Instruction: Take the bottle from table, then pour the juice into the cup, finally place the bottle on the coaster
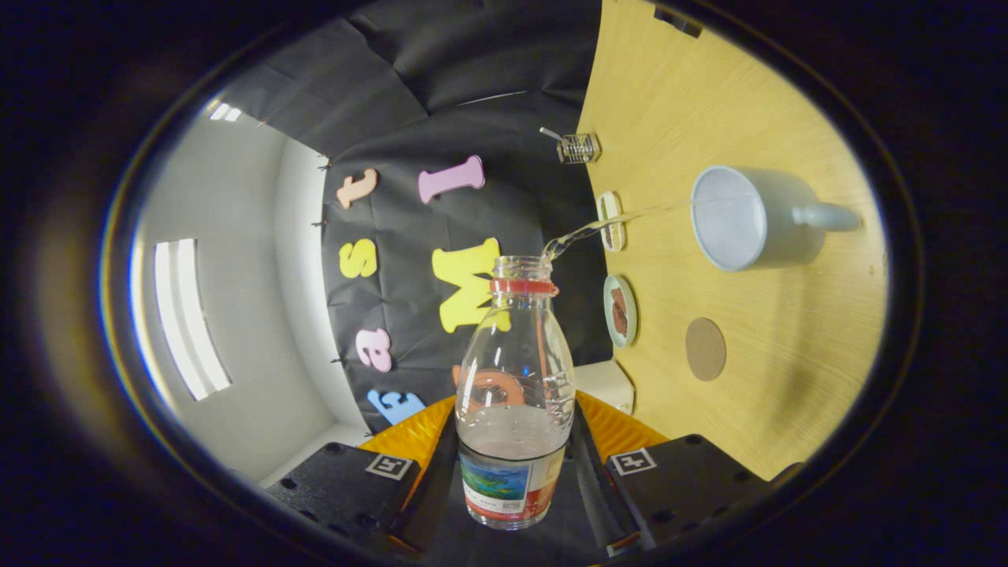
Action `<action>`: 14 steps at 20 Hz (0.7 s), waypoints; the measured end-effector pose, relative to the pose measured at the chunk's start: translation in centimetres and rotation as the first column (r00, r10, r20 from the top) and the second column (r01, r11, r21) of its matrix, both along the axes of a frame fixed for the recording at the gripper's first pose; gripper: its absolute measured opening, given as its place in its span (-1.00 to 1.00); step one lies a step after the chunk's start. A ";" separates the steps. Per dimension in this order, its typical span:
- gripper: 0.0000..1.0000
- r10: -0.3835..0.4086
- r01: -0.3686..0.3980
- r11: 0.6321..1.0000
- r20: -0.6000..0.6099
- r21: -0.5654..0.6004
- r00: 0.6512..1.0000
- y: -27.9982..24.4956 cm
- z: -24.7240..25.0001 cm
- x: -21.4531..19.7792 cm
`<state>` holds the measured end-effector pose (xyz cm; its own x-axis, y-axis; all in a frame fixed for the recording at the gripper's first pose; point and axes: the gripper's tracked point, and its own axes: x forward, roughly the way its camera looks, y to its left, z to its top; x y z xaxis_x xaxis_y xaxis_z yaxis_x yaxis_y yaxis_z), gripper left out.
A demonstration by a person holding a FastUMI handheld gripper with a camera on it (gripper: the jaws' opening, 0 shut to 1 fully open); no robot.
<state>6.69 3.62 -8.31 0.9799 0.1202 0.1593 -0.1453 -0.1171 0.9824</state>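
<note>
Mid-pour, gripper [516,465] clamped the clear glass bottle [516,394], tipped right; thin stream [630,214] reached the grey mug [748,218]. Any wobble risked spilling on the wooden table [787,378].

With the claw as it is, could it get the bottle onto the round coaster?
Probably yes. The claw is shut on the bottle, tipped and pouring into the cup. The coaster lies bare, apart from the cup and the small dish.
</note>
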 end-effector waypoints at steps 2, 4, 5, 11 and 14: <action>0.53 -0.005 0.005 1.000 0.010 0.026 1.000 -0.2 0.6 0.2; 0.52 -0.006 0.006 0.999 0.019 0.033 1.000 -0.4 0.9 0.2; 0.52 -0.006 0.005 1.000 0.019 0.028 1.000 -0.2 0.9 0.3; 0.51 -0.009 0.008 1.000 0.041 0.013 0.999 -0.2 2.0 0.0; 0.52 -0.014 0.013 1.000 0.056 0.015 0.998 -0.4 2.7 0.0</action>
<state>6.72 3.23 -5.61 0.9709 0.1044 0.2154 -0.2016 -0.1288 0.9710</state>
